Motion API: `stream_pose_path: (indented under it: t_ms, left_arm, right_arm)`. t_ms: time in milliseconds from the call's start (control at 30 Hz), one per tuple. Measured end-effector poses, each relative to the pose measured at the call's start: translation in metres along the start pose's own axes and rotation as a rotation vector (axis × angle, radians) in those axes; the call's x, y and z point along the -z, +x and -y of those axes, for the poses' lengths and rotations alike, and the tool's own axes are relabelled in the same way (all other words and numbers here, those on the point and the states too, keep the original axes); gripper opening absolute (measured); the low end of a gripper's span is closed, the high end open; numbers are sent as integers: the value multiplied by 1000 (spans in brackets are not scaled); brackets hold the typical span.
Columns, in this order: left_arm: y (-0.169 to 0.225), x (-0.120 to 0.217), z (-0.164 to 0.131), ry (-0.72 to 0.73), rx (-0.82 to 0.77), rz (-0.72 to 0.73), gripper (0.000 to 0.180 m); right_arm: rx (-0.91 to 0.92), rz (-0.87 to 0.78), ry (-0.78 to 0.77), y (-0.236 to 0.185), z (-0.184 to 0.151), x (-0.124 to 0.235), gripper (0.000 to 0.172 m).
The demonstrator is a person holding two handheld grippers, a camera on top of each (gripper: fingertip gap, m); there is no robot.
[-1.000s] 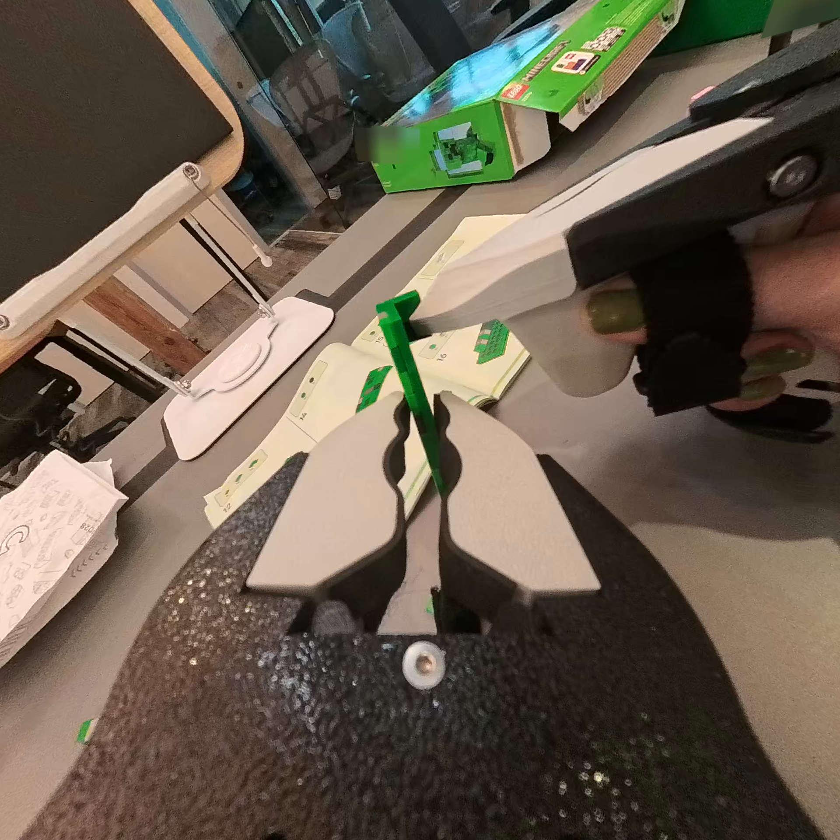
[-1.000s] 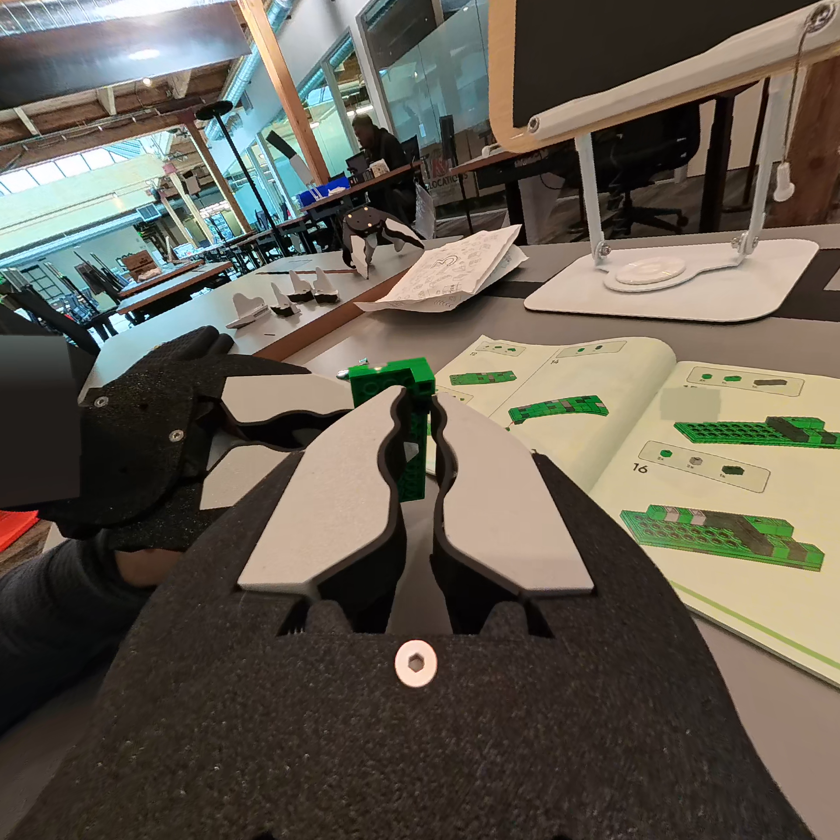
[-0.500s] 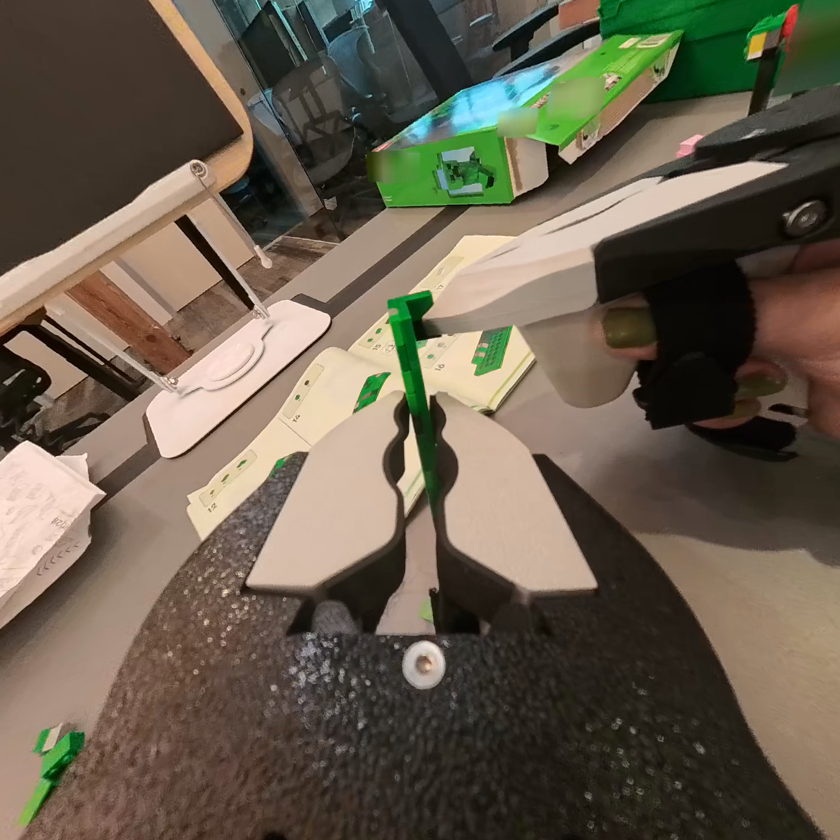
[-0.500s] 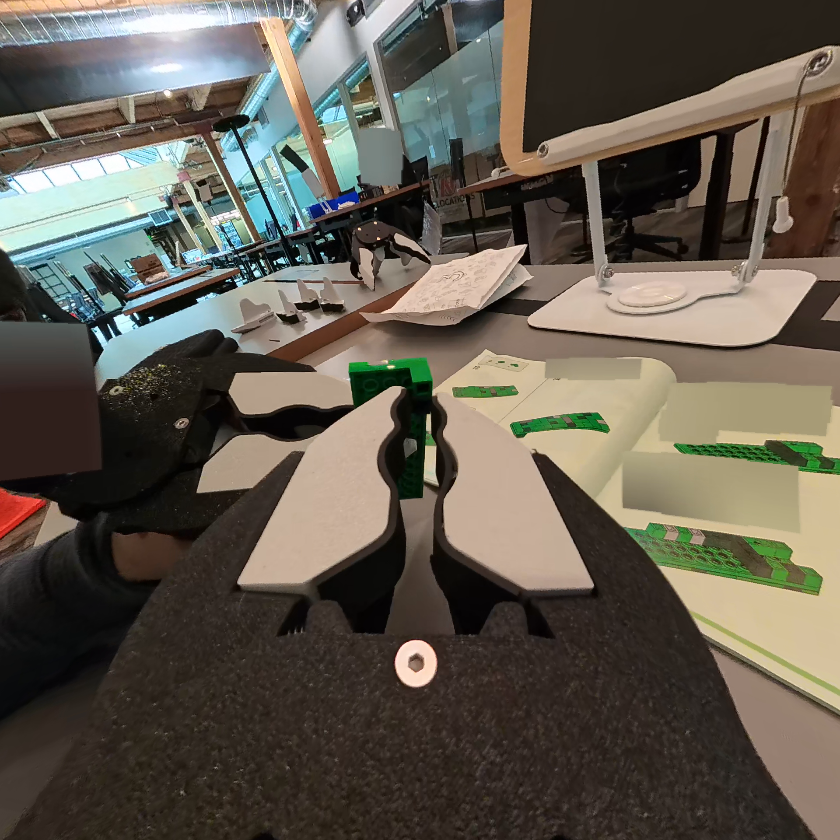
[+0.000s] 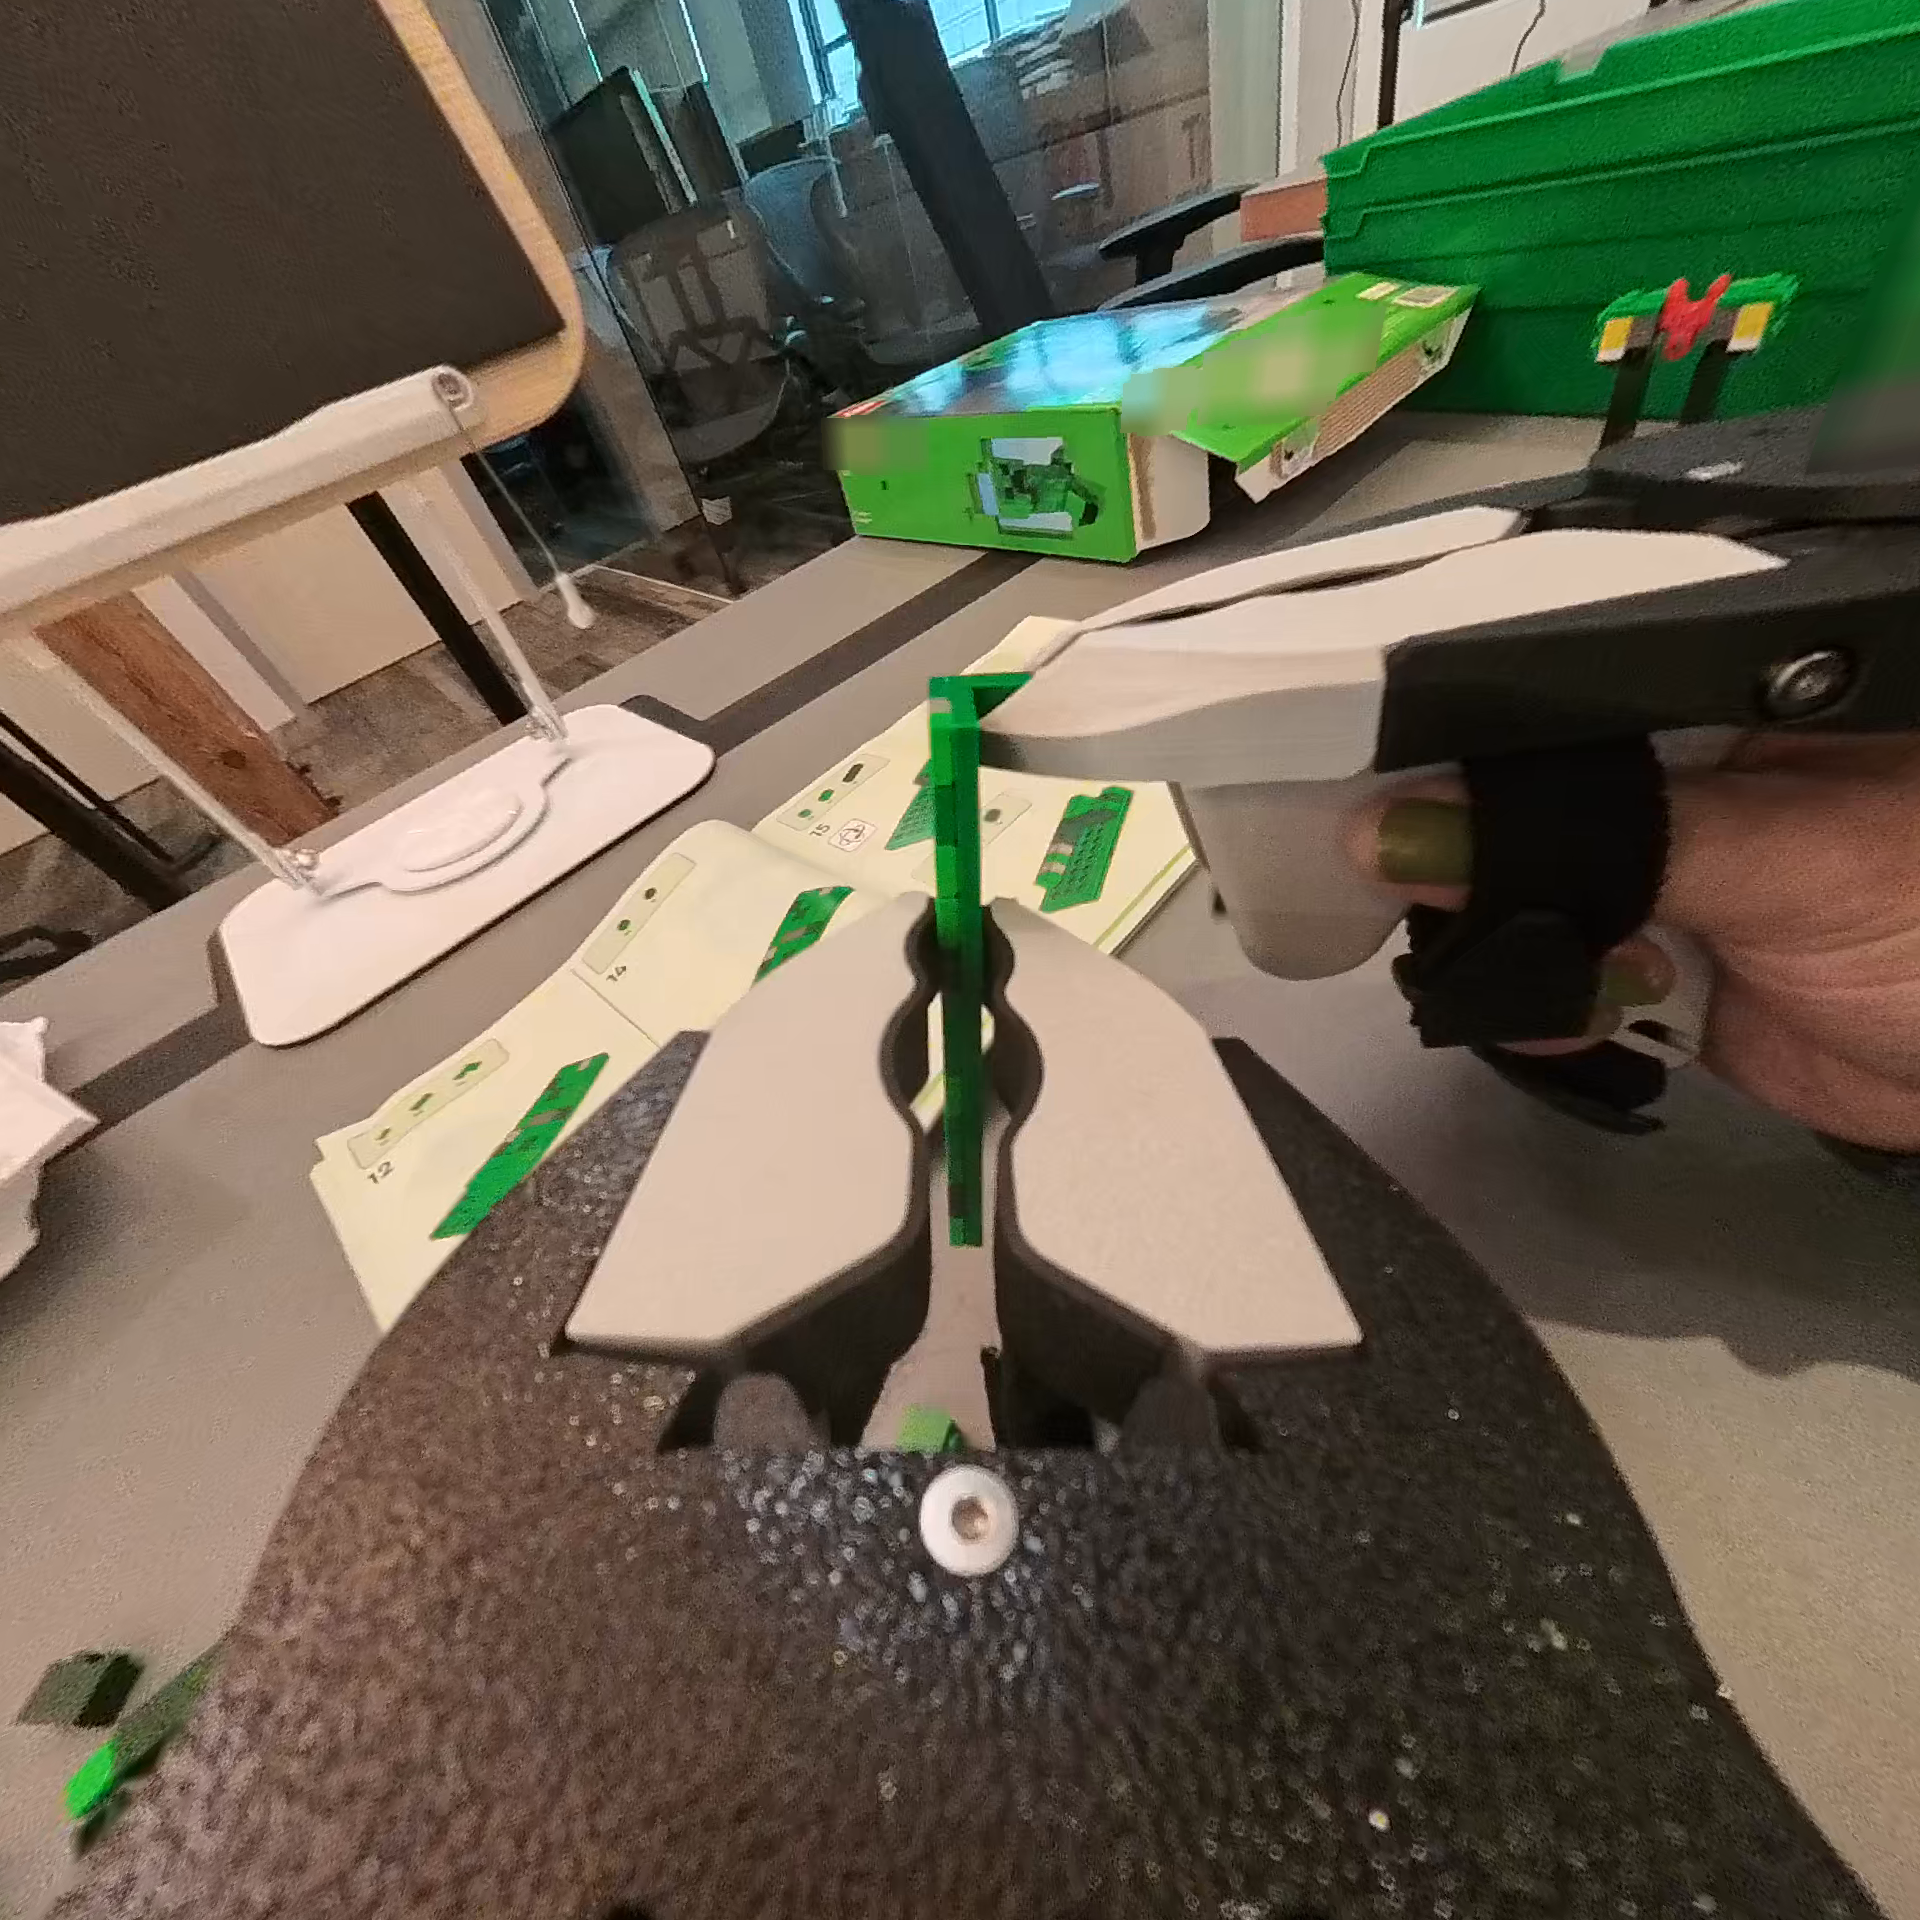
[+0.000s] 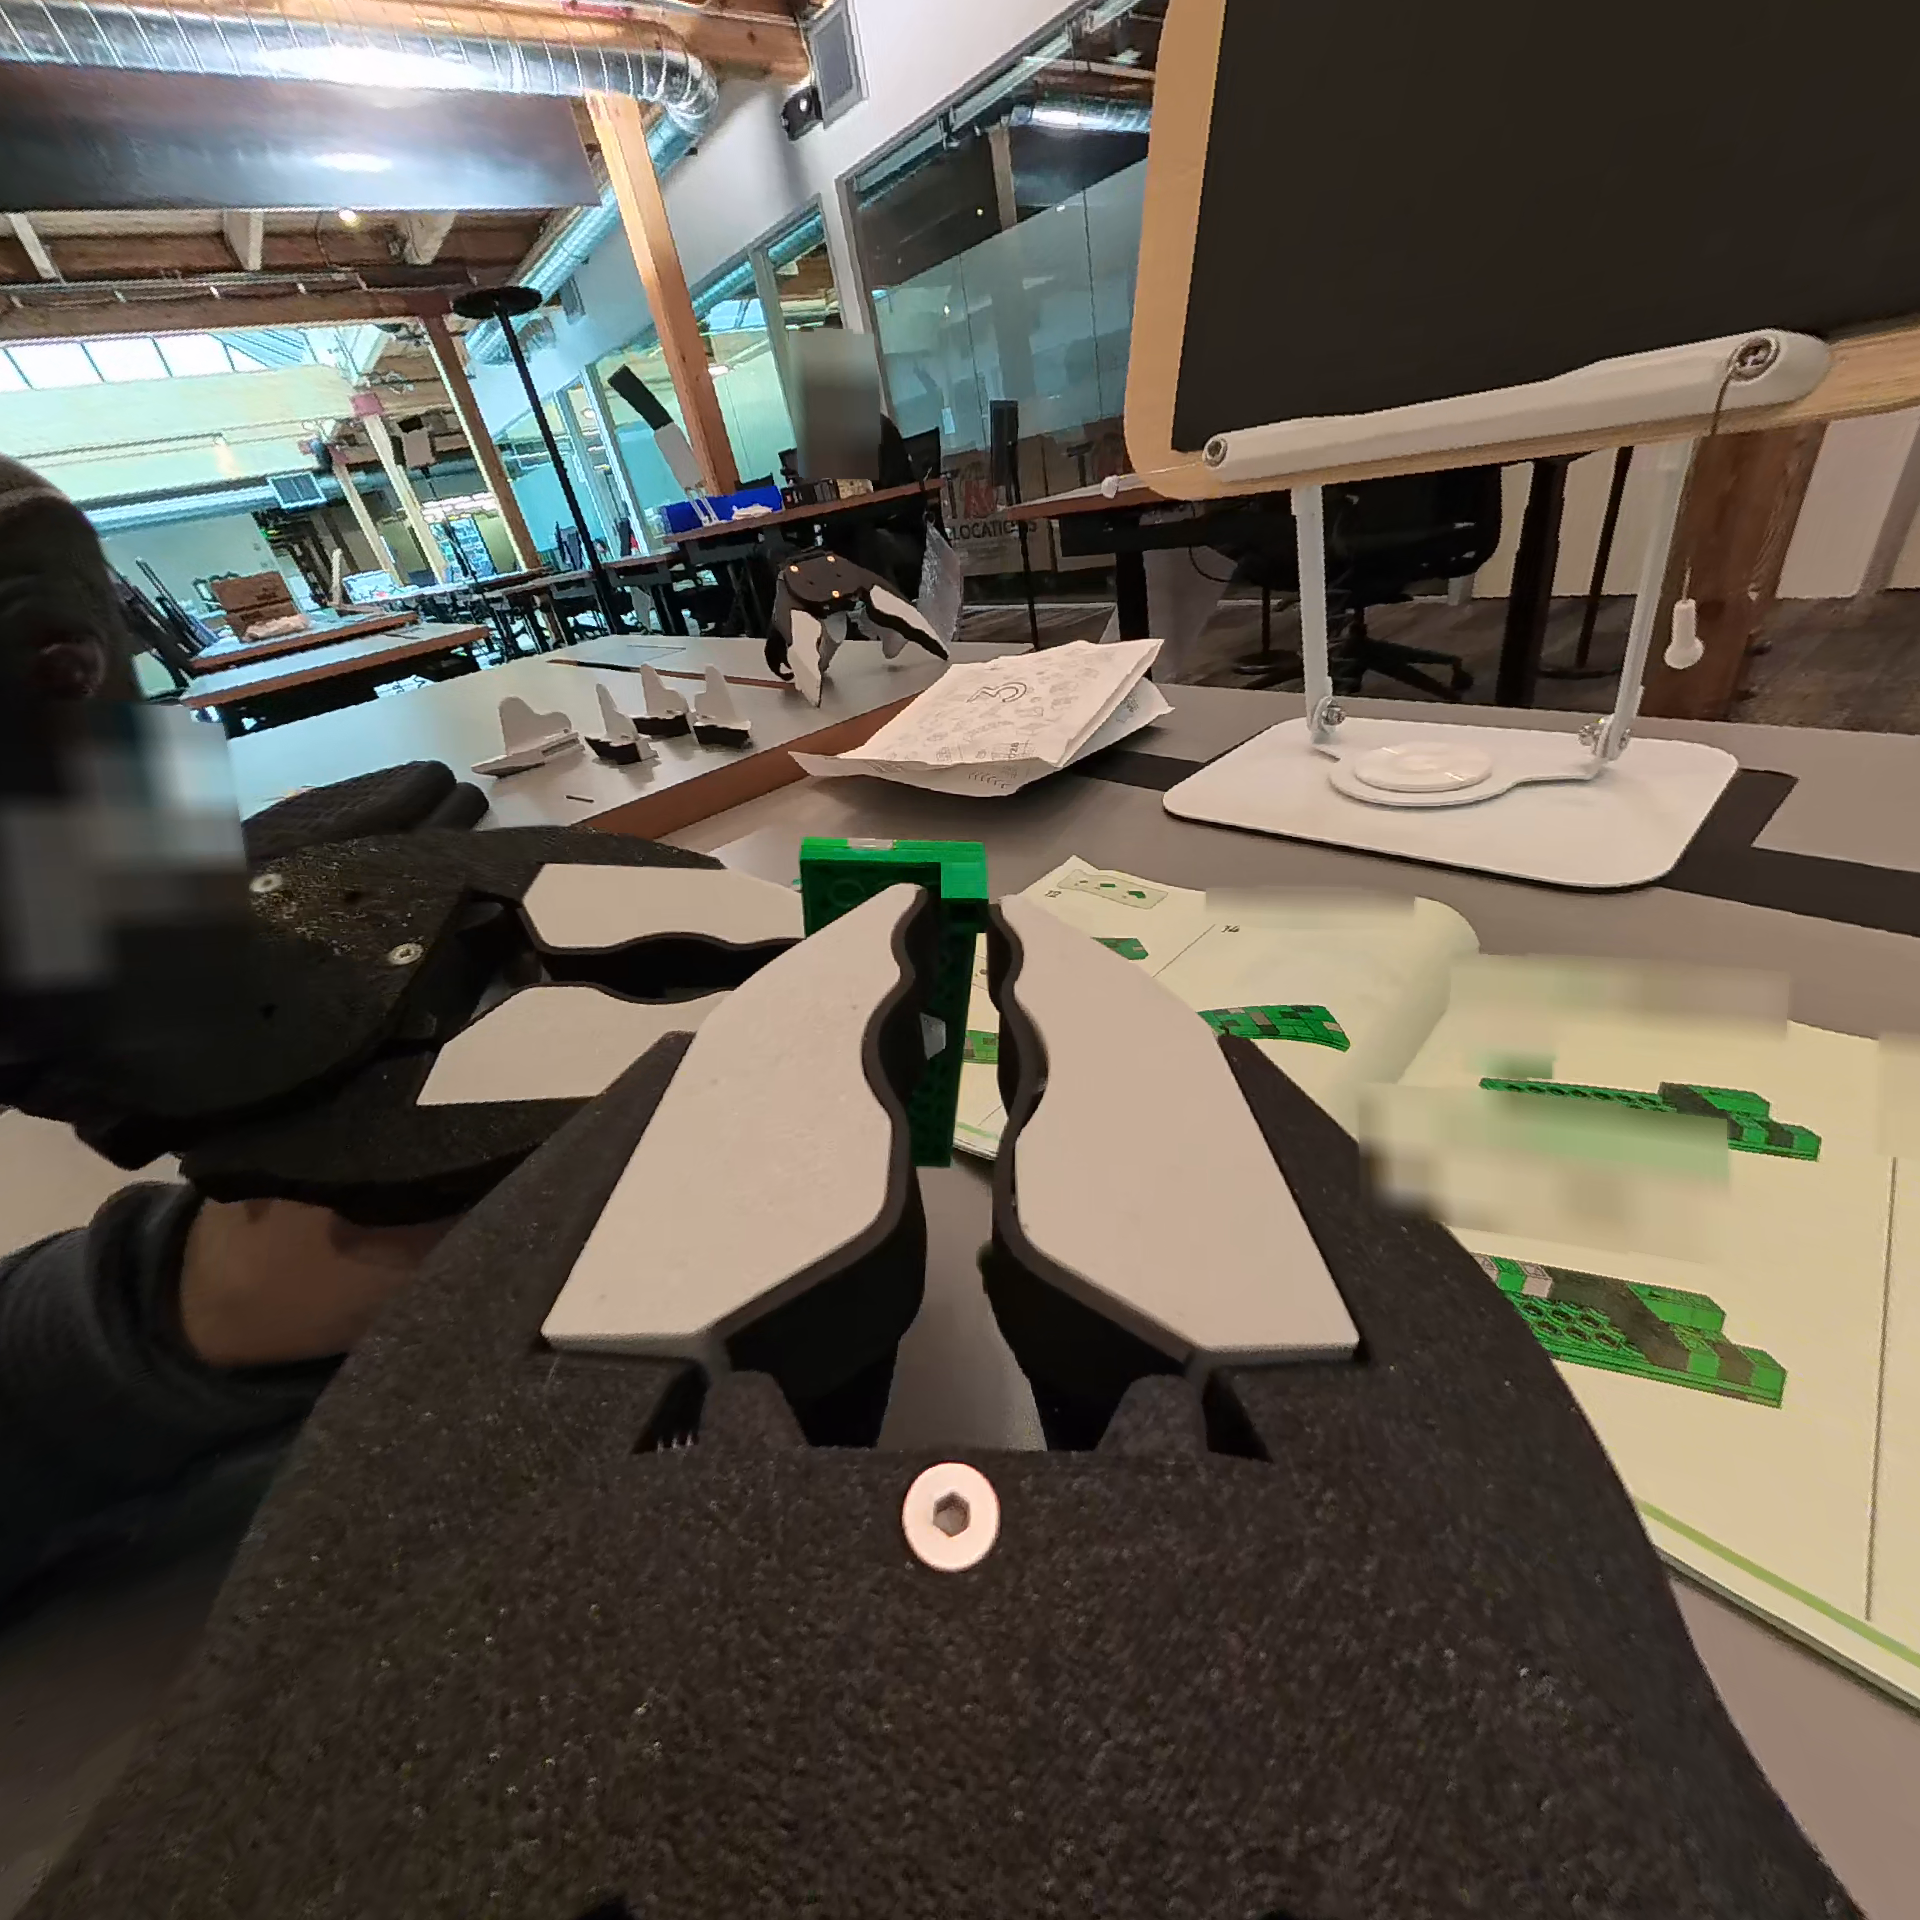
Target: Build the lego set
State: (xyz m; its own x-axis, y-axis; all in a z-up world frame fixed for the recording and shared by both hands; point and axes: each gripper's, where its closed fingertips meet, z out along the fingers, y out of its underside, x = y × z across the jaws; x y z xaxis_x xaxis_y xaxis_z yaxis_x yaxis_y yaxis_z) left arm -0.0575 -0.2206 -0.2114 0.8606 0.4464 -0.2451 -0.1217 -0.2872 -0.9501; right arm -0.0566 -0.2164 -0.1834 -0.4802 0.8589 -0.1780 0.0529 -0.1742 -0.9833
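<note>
My left gripper [image 5: 961, 914] is shut on a thin green plate assembly [image 5: 958, 831], which stands edge-on and upright between its pads. My right gripper [image 5: 1039, 707] reaches in from the right to the plate's top end. In the right wrist view my right gripper [image 6: 956, 909] is shut on a small green brick [image 6: 961, 883] at the top corner of the plate [image 6: 940, 1060], seen here from its underside. The left gripper [image 6: 774, 956] comes in from the left there, with its fingers on the plate's edge.
An open instruction booklet [image 5: 665, 956] lies on the grey table under both grippers. A white stand base [image 5: 468, 842] is at the left, a green box [image 5: 1039, 457] and green bins [image 5: 1610, 208] behind. A white paper bag [image 6: 1008, 717] lies farther back. Loose green pieces [image 5: 94, 1766] are near me. The grippers are tip to tip, or close to it.
The plate has gone from tilted to upright between the left pads, which closed a little on it. The right gripper stayed on the small brick at the plate's top end.
</note>
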Motion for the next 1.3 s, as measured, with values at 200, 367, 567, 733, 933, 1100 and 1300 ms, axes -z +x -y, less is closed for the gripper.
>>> stream_pose_path:
  t_ms: [200, 367, 567, 733, 933, 1100, 1300]
  left_arm:
    - [-6, 1, -1, 19, 86, -3, 5]
    - [-26, 9, 5, 111, 196, 60, 6]
    - [-50, 23, 12, 243, 365, 100, 6]
    - [-55, 25, 9, 263, 433, 83, 6]
    - [-59, 32, 17, 320, 515, -17, 6]
    - [-97, 60, 22, 431, 606, 9, 6]
    - [-93, 59, 20, 481, 747, -108, 6]
  right_arm:
    - [-1, 12, 36, 2, 7, 3, 13]
    - [-22, -13, 61, 17, 11, 8, 13]
    - [-62, -104, 152, 53, 26, 25, 14]
    - [-31, -161, 163, 80, 35, 41, 14]
    - [-100, -37, 38, 88, 23, 45, 21]
    - [-68, -48, 15, 94, 19, 47, 22]
    - [85, -132, -126, 104, 21, 76, 21]
